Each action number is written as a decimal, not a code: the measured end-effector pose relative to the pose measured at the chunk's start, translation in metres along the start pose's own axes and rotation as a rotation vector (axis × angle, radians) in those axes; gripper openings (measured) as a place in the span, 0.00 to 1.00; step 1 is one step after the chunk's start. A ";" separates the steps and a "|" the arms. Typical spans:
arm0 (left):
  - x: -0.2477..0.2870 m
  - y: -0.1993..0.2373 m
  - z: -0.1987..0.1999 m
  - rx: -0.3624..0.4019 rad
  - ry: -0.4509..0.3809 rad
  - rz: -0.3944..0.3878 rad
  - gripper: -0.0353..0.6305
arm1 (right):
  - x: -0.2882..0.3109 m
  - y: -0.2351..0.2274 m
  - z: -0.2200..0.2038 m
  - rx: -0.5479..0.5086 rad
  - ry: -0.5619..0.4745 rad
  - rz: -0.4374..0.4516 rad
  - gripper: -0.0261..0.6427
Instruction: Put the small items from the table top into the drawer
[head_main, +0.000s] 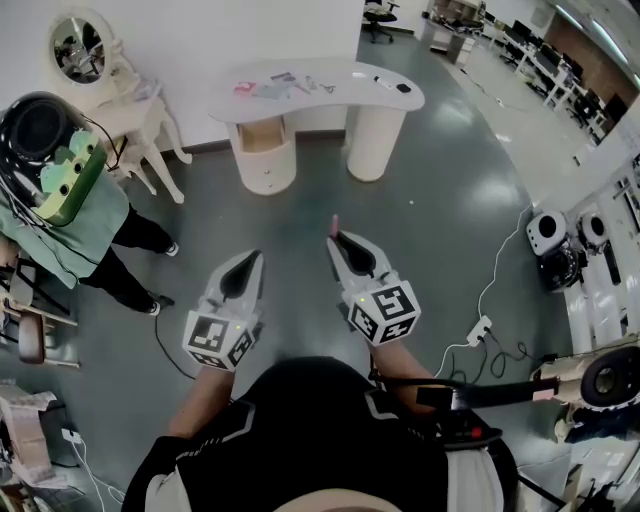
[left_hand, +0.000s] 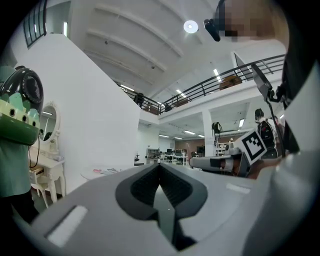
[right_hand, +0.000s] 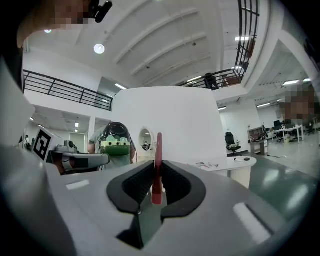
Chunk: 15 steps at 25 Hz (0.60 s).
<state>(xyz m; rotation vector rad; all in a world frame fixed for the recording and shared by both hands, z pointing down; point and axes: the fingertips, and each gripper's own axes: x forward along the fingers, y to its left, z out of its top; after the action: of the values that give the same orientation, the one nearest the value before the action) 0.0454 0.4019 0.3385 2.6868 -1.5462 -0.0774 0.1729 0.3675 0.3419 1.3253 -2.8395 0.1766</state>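
My right gripper (head_main: 334, 238) is shut on a thin red stick-like item (right_hand: 158, 167) that pokes up past its tips (head_main: 334, 222). My left gripper (head_main: 258, 256) is shut with nothing between its jaws (left_hand: 160, 167). Both hang over the grey floor, well short of the white curved table (head_main: 300, 100). Several small items (head_main: 285, 85) lie on the table top, with a dark one (head_main: 403, 88) at its right end. A drawer unit (head_main: 263, 150) forms the table's left leg. In the right gripper view the table (right_hand: 235, 162) shows far off at the right.
A person in a green top (head_main: 60, 215) stands at the left, wearing a headset. A white dressing table with a round mirror (head_main: 85, 50) is behind them. Robots and cables (head_main: 560, 250) crowd the right side, with a power strip (head_main: 478, 330) on the floor.
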 end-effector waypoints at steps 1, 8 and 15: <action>-0.001 0.001 0.000 0.000 -0.001 -0.001 0.05 | 0.001 0.002 0.000 0.001 0.000 0.001 0.12; -0.003 0.015 -0.001 -0.019 -0.001 -0.010 0.05 | 0.011 0.012 -0.002 -0.011 0.008 -0.002 0.12; -0.010 0.031 0.000 -0.036 -0.015 -0.045 0.05 | 0.023 0.026 -0.001 -0.025 0.010 -0.021 0.12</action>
<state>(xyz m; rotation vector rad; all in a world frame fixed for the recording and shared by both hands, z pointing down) 0.0138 0.3954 0.3408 2.6995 -1.4738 -0.1254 0.1384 0.3669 0.3418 1.3453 -2.8081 0.1463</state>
